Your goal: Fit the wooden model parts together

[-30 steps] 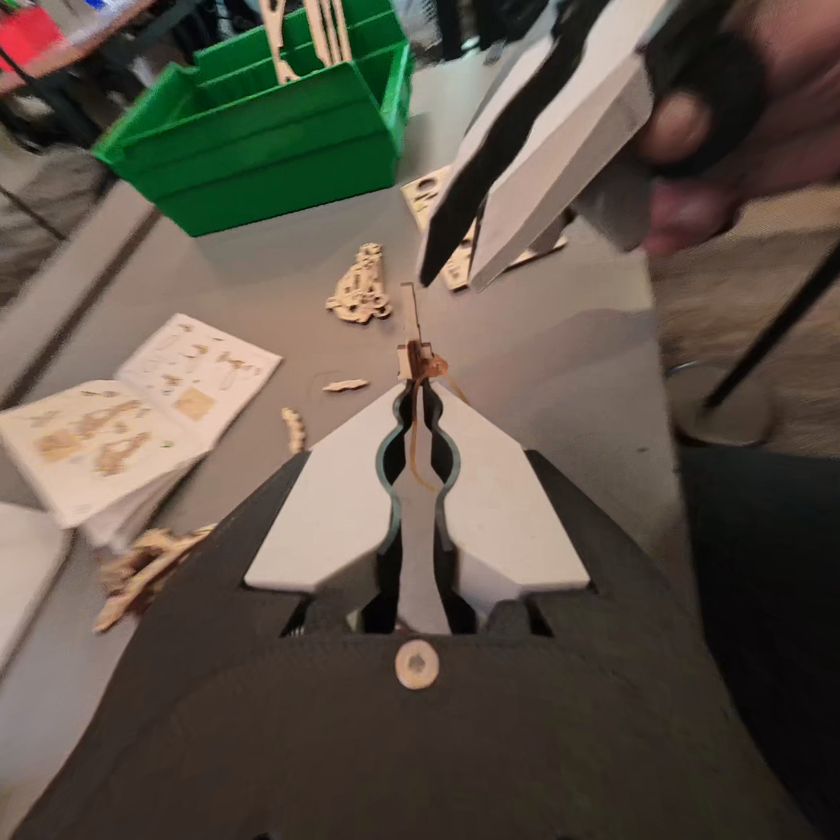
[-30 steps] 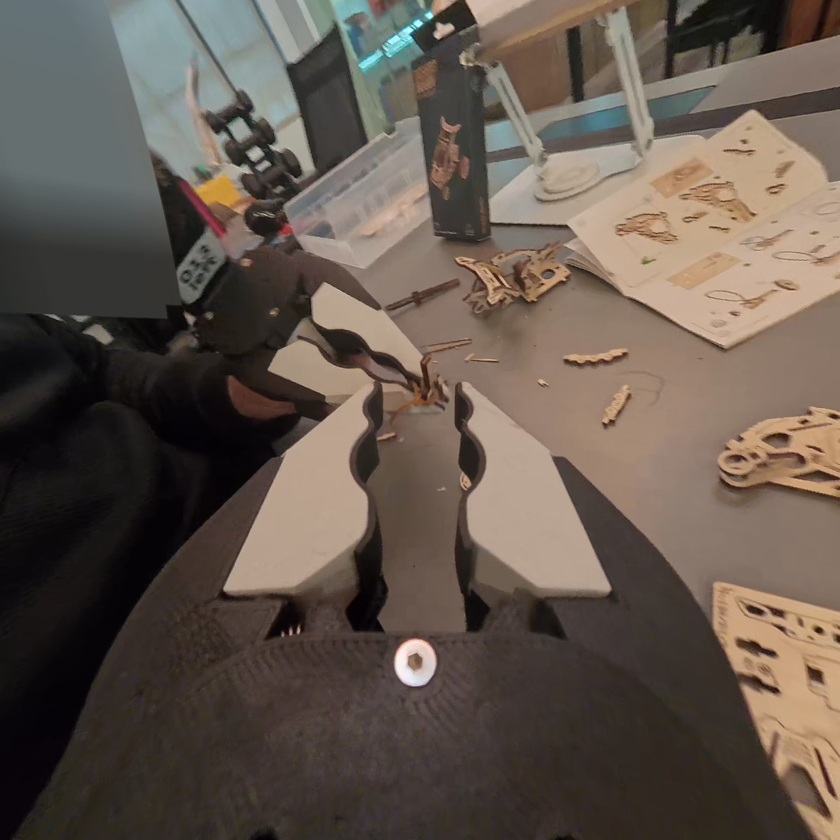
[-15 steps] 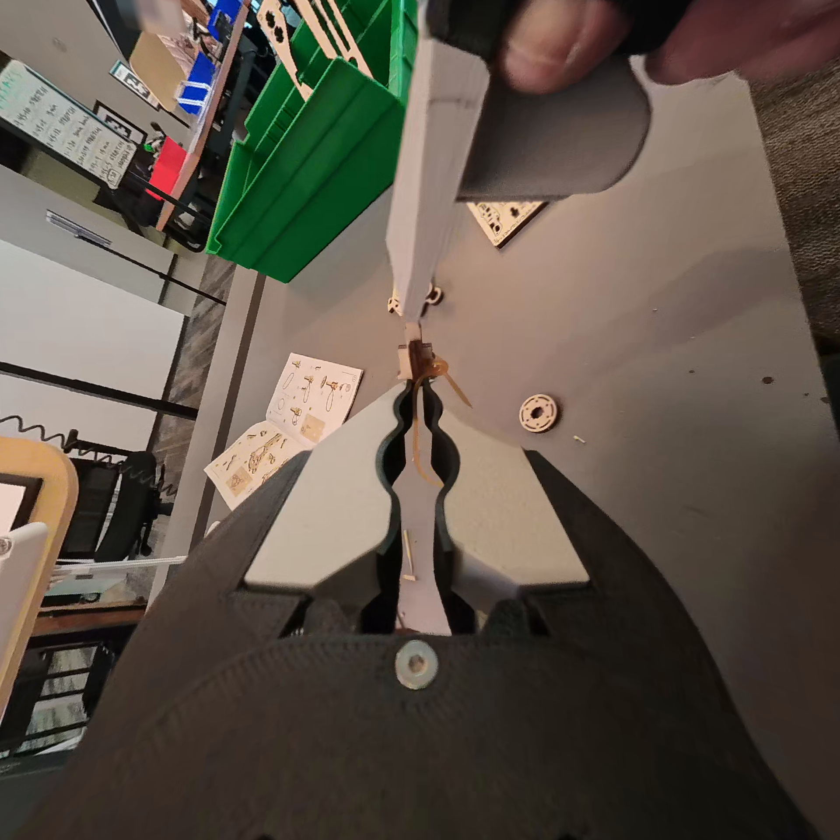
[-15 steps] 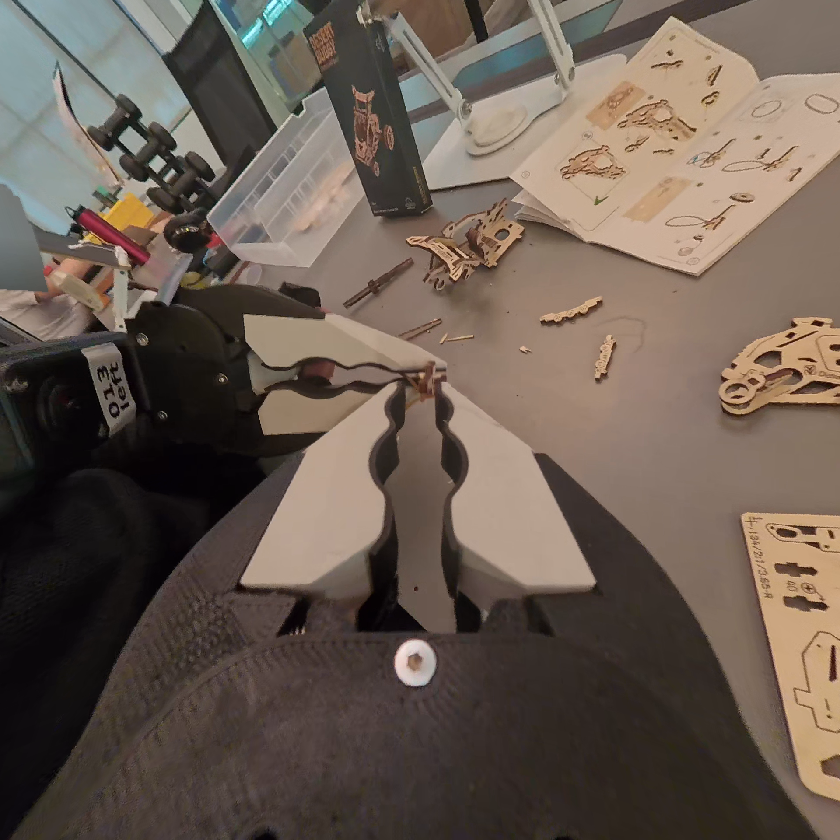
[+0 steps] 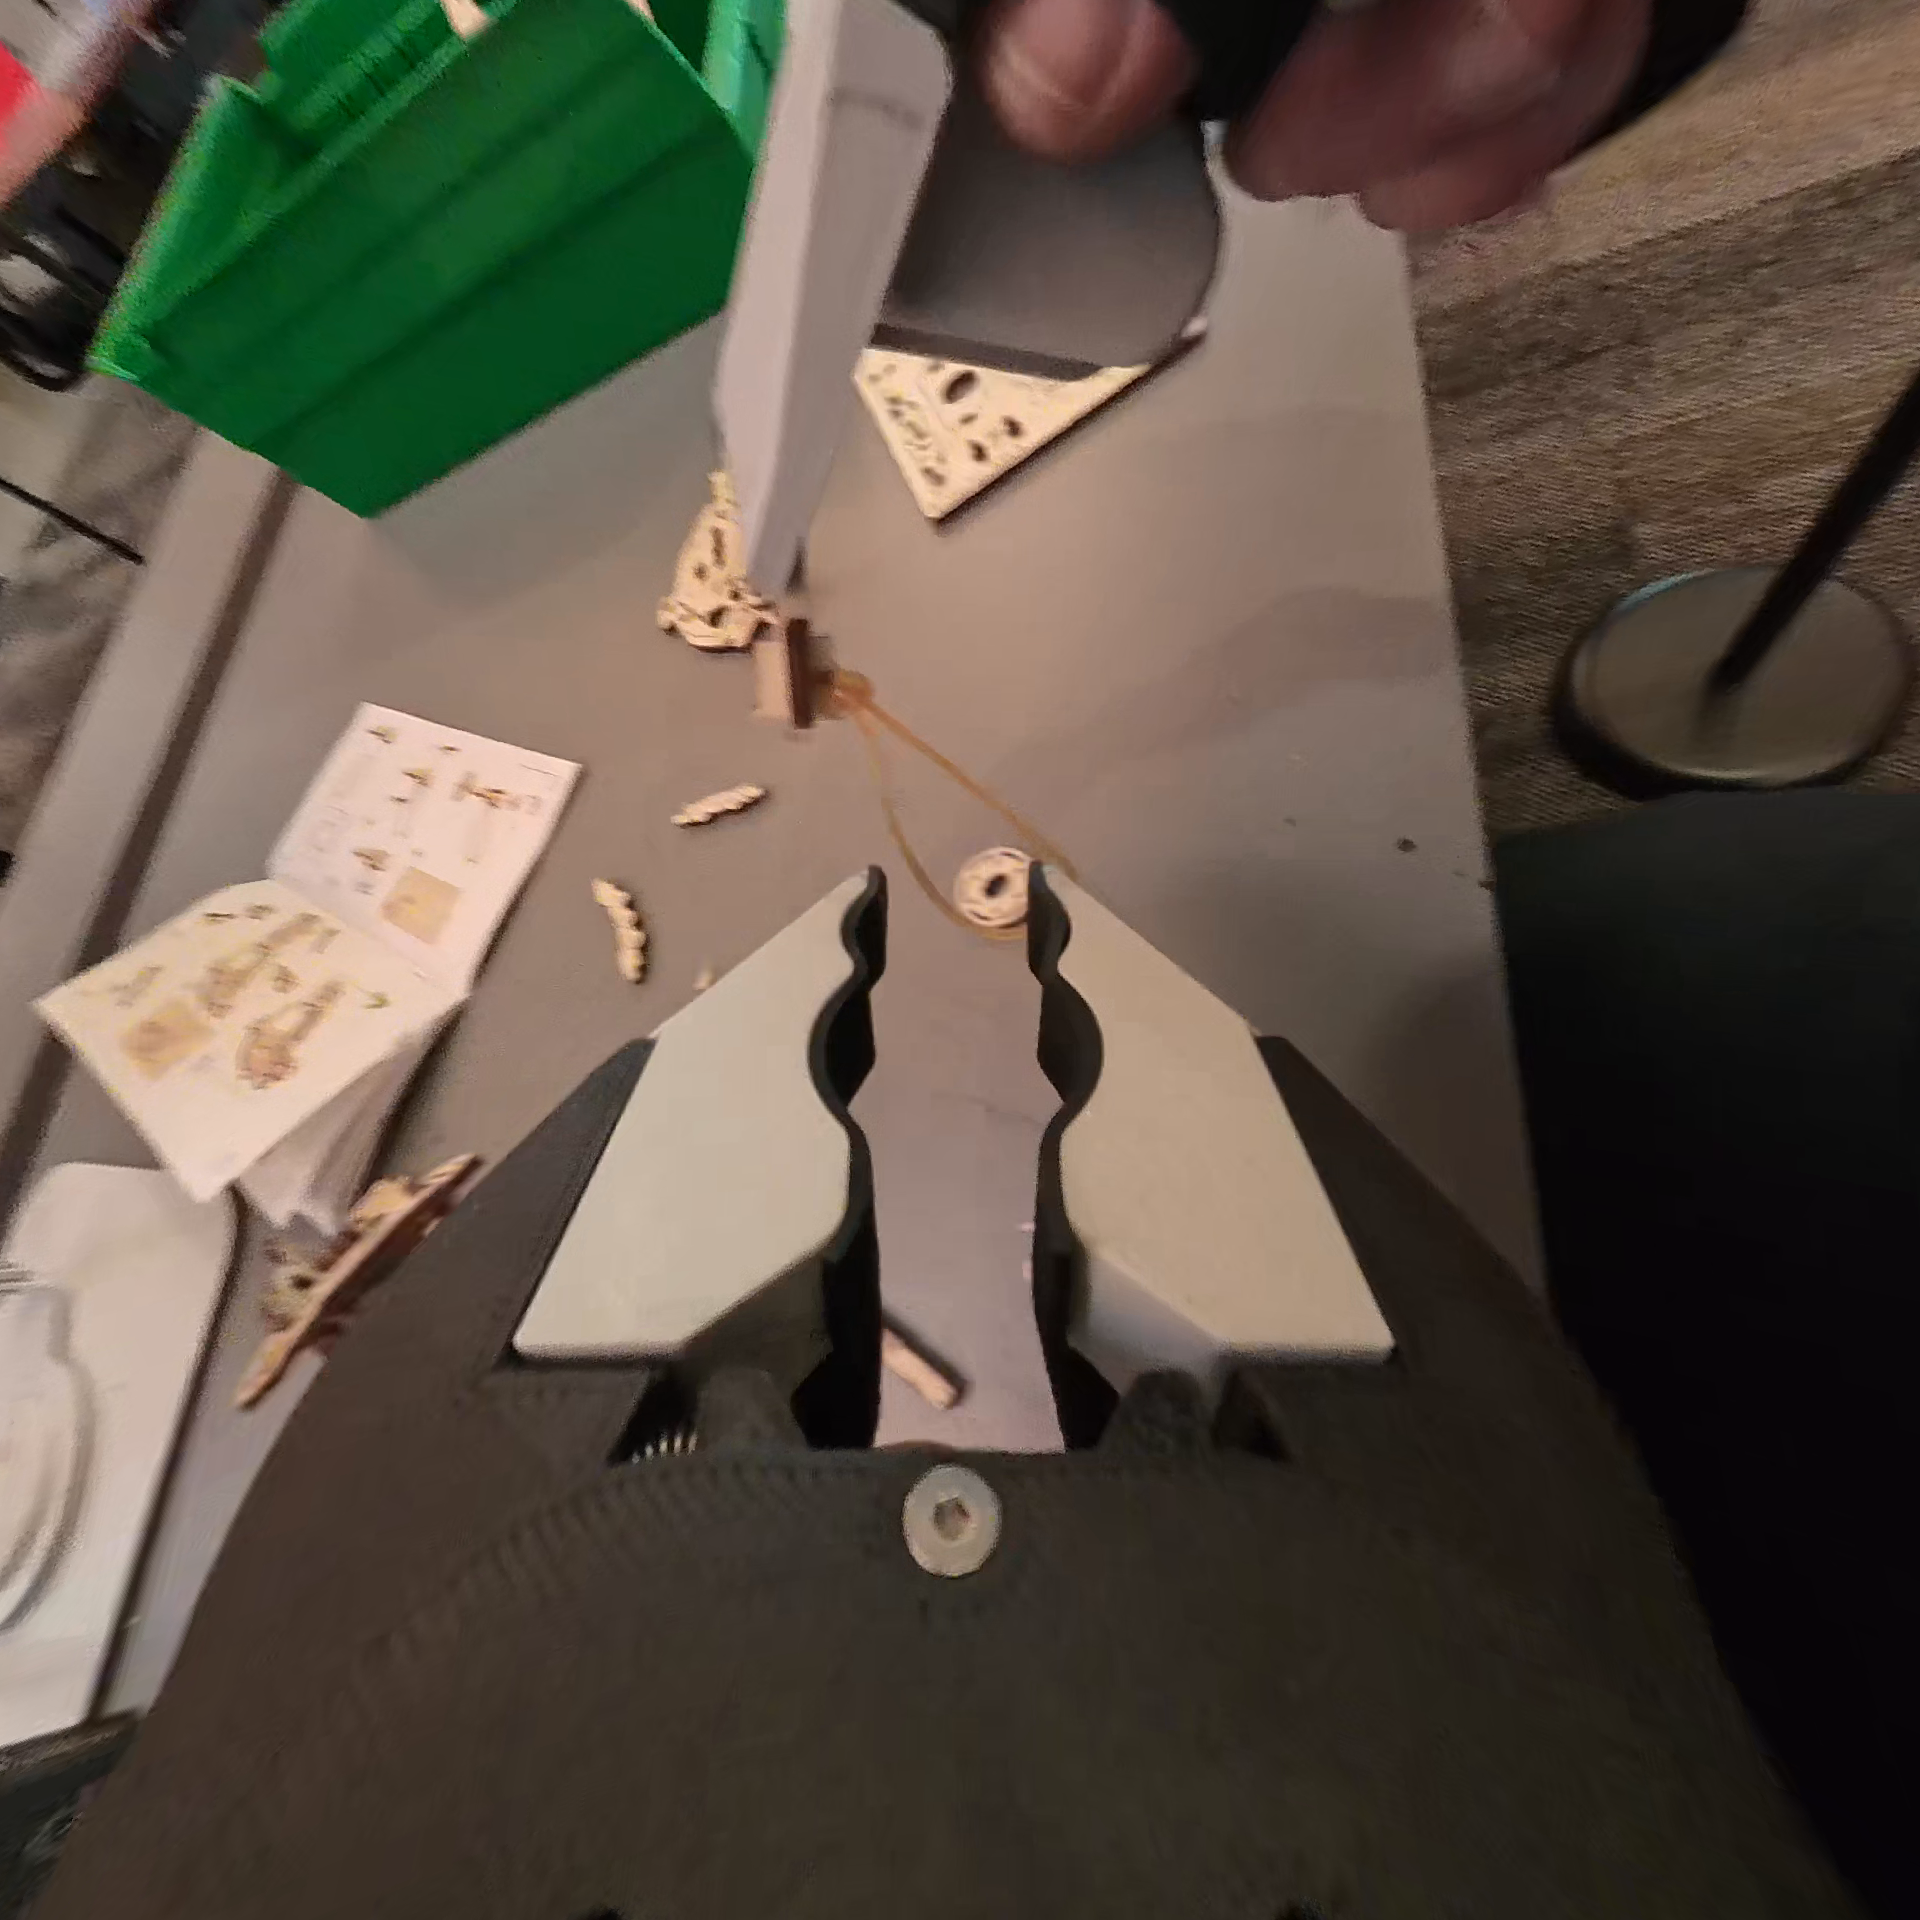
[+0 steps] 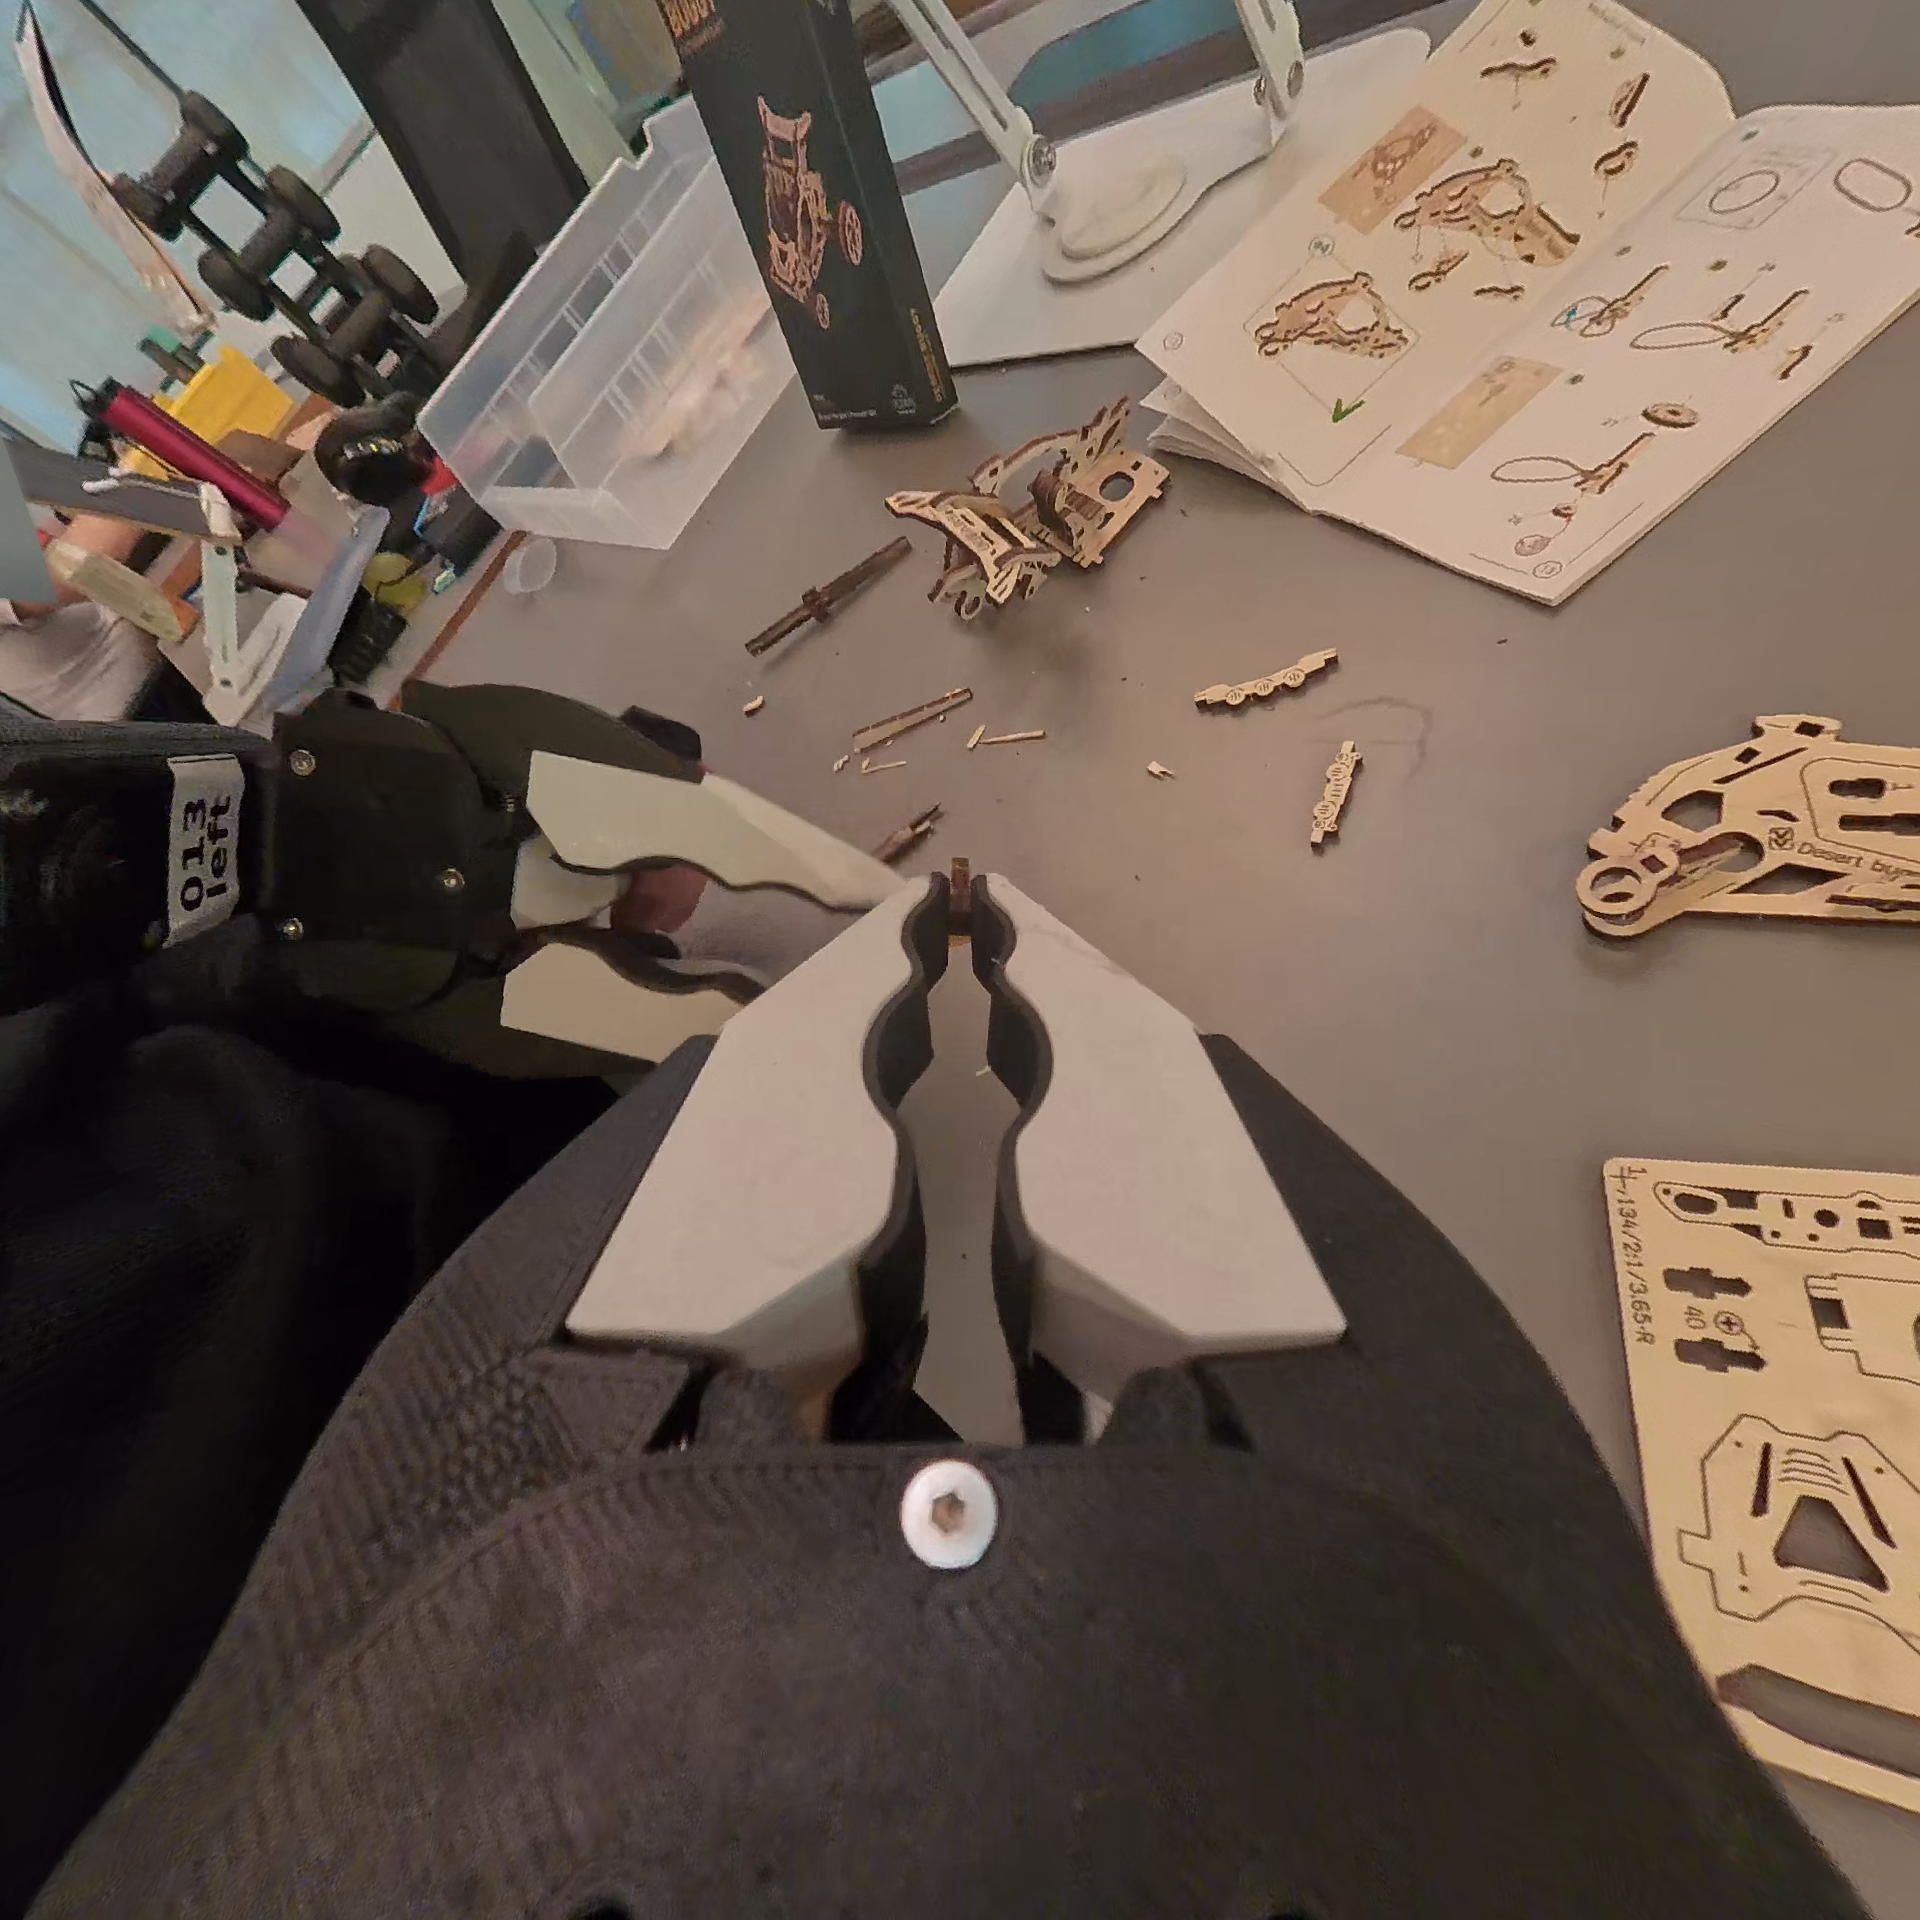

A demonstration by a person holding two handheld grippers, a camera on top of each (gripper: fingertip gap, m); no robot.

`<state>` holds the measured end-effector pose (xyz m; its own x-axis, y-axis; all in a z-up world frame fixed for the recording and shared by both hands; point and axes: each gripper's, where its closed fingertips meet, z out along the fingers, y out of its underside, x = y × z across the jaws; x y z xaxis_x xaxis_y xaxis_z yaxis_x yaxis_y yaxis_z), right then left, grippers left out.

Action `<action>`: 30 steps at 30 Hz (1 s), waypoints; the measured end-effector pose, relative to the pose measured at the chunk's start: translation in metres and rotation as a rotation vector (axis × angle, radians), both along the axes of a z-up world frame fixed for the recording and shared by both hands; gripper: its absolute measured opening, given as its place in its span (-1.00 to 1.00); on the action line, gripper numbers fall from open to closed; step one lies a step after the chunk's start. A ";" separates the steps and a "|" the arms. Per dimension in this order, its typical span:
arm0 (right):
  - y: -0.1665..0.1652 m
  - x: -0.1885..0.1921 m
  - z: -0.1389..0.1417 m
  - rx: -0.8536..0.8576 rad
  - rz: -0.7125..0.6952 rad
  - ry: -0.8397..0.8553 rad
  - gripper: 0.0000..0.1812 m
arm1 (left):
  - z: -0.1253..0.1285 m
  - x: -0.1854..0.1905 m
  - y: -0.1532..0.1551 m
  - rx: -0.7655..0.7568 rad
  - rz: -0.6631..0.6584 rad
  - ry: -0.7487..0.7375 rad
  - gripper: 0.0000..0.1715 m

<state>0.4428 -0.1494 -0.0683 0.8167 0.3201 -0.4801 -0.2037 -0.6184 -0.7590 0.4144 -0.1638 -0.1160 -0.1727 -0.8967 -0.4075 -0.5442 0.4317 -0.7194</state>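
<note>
My right gripper (image 6: pixel 958 914) is shut on a small dark wooden part (image 6: pixel 958 896) at its fingertips. In the left wrist view it comes down from the top (image 5: pixel 777 566), and the part (image 5: pixel 795 670) hangs at its tip above the grey table (image 5: pixel 1195 727). A thin rubber band (image 5: pixel 904 810) trails from the part down toward my left gripper (image 5: pixel 958 894). My left gripper is open and empty, a short way back from the part. It also shows at the left of the right wrist view (image 6: pixel 790 935), jaws apart. A small round wooden wheel (image 5: pixel 992 888) lies between its tips.
A green bin (image 5: pixel 416 260), an open instruction booklet (image 5: pixel 312 935) (image 6: pixel 1507 312) and punched wooden sheets (image 5: pixel 997 416) (image 6: pixel 1787 1455) lie on the table. A half-built wooden frame (image 6: pixel 1039 509), a side panel (image 6: pixel 1766 831), a black box (image 6: pixel 821 208), a clear tray (image 6: pixel 603 364) and loose slivers lie around. One gripper's finger ends stand about 6 cm off the other's.
My left gripper has opened, let go of the small part and drawn back. My right gripper has shut on the part and now holds it alone, the rubber band trailing.
</note>
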 end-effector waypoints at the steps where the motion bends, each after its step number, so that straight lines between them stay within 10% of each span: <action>1: -0.001 -0.002 -0.002 -0.011 0.014 -0.013 -1.00 | -0.004 -0.002 -0.008 -0.022 -0.024 0.018 -0.71; 14: -0.013 -0.009 -0.043 -0.263 0.176 -0.512 -1.00 | -0.021 -0.019 -0.049 -0.341 -0.166 0.132 -0.64; 30: 0.000 -0.016 -0.065 -0.349 0.182 -0.568 -1.00 | -0.029 -0.028 -0.051 -0.360 -0.210 0.137 -0.65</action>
<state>0.4266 -0.1492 -0.1328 0.9201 0.3803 -0.0932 0.2967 -0.8325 -0.4678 0.3860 -0.2146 -0.1451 -0.3971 -0.9171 -0.0363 -0.5725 0.2784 -0.7712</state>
